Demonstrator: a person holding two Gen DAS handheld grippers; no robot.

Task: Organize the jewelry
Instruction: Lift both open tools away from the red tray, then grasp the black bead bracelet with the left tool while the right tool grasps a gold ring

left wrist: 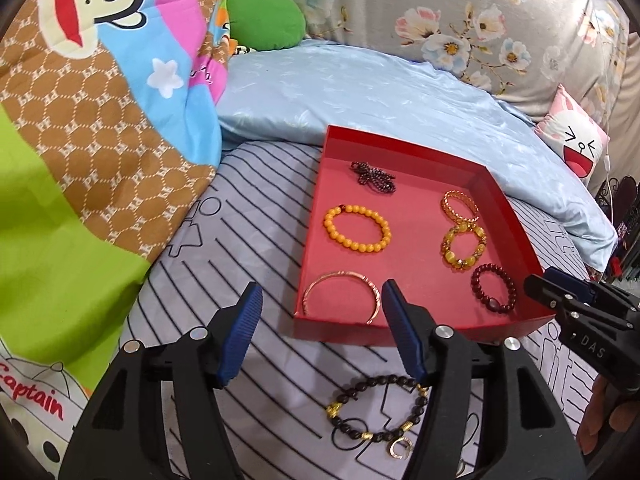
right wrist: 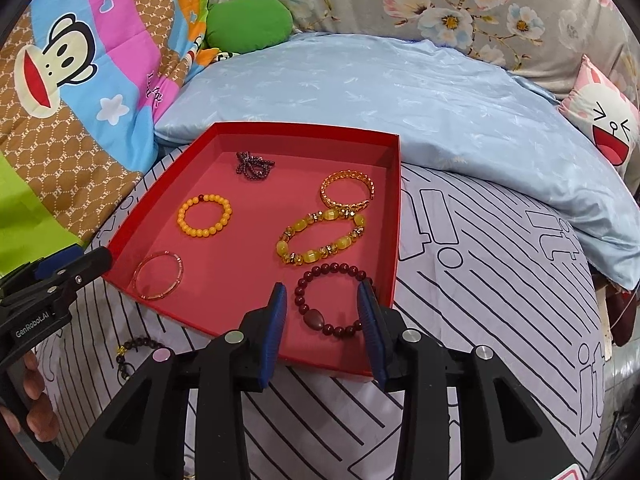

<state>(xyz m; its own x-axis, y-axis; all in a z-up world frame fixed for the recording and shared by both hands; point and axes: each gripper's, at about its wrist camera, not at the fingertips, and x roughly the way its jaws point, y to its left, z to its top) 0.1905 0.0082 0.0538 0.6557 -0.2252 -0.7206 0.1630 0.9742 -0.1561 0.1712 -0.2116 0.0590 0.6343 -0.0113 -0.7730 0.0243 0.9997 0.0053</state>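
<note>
A red tray [left wrist: 508,208] [right wrist: 396,216] lies on the striped bedsheet and holds several bracelets: a dark red bead bracelet [right wrist: 332,300] [left wrist: 494,288], a yellow stone one [right wrist: 320,238], a gold one [right wrist: 348,190], an orange bead one [left wrist: 357,229] [right wrist: 205,215], a thin rose-gold bangle [left wrist: 340,298] [right wrist: 158,276] and a dark beaded string [left wrist: 372,176]. A black-and-gold bead bracelet [left wrist: 378,410] [right wrist: 132,350] lies on the sheet in front of the tray. My left gripper [left wrist: 320,332] is open and empty above it. My right gripper [right wrist: 322,316] is open, its fingers either side of the dark red bracelet.
A light blue pillow [left wrist: 380,92] lies behind the tray. A cartoon monkey quilt [left wrist: 100,100] is piled at the left, with a green cushion [left wrist: 264,20] at the back. A pink rabbit cushion [left wrist: 576,140] is at the right. A floral sheet [right wrist: 440,4] covers the back.
</note>
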